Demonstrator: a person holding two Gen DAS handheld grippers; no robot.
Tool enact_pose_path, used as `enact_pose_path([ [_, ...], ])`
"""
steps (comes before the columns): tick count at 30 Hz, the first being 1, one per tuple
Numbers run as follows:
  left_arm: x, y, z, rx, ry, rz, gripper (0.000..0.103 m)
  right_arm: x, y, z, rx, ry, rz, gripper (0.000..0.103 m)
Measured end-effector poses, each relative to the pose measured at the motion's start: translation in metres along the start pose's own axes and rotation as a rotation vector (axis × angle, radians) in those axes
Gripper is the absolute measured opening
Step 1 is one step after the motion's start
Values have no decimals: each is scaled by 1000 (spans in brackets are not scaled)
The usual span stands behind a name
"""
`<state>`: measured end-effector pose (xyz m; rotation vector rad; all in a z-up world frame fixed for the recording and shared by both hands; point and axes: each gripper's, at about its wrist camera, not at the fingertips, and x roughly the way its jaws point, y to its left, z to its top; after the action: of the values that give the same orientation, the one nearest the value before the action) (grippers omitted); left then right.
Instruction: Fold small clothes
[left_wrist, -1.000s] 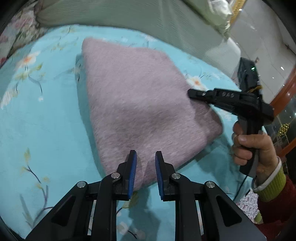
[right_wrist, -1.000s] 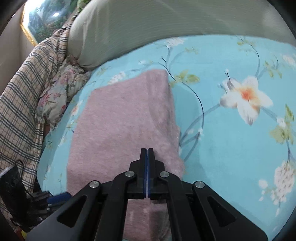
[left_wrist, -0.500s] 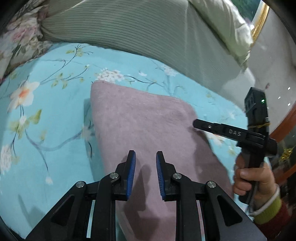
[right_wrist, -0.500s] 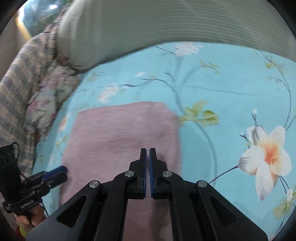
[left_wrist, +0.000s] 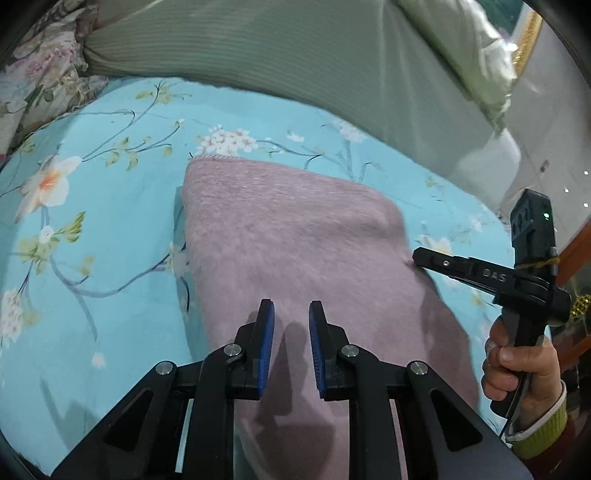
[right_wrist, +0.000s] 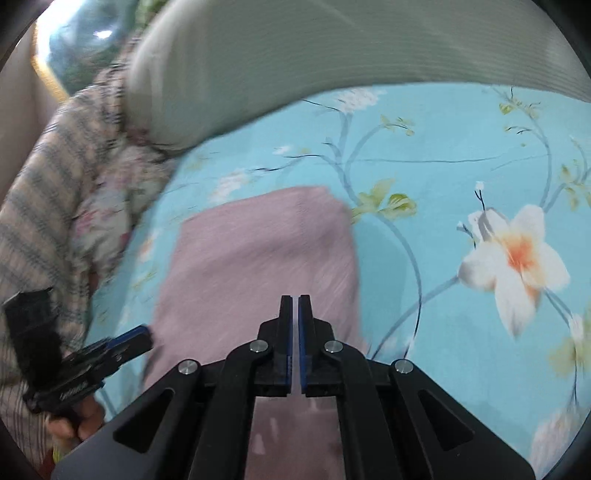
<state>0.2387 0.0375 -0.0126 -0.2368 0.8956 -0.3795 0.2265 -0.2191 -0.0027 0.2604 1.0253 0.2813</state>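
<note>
A fuzzy mauve-pink garment (left_wrist: 295, 240) lies folded flat on the turquoise floral bedspread (left_wrist: 110, 240). It also shows in the right wrist view (right_wrist: 258, 266). My left gripper (left_wrist: 291, 314) is open and empty, held just above the garment's near part. It appears from the side in the right wrist view (right_wrist: 136, 338). My right gripper (right_wrist: 298, 301) is nearly shut with a thin slit between the pads, empty, above the garment's near right part. In the left wrist view it (left_wrist: 421, 254) hovers at the garment's right edge.
A grey-green ribbed bolster (left_wrist: 295, 55) runs along the far side of the bed. Floral and plaid bedding (right_wrist: 55, 206) is piled at the left. The bed's right edge and a wooden frame (left_wrist: 576, 243) lie beyond the right hand.
Both grippers have pulled back and lifted, so more of the bed and bolster show. The right jaws have parted to a thin slit. The garment lies still.
</note>
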Motion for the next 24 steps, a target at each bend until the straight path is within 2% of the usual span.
enact_pose_path([
  [3, -31, -7, -26, 14, -20, -68, 19, -25, 13, -34, -39, 15, 29, 3],
  [7, -53, -21, -68, 59, 9, -150, 19, -38, 15, -69, -43, 51, 11, 3],
  [11, -60, -33, -104, 120, 55, -104, 20, -38, 7, -93, -53, 92, -68, 3],
  [15, -53, -24, -127, 109, 98, -43, 19, -28, -14, -114, -10, 131, -111, 3],
  [20, -47, -17, -133, 68, 94, -33, 19, -30, -13, -118, -19, 107, -124, 3],
  [24, -48, -18, -134, 76, 89, -16, 19, -31, -12, -119, -12, 103, -123, 3],
])
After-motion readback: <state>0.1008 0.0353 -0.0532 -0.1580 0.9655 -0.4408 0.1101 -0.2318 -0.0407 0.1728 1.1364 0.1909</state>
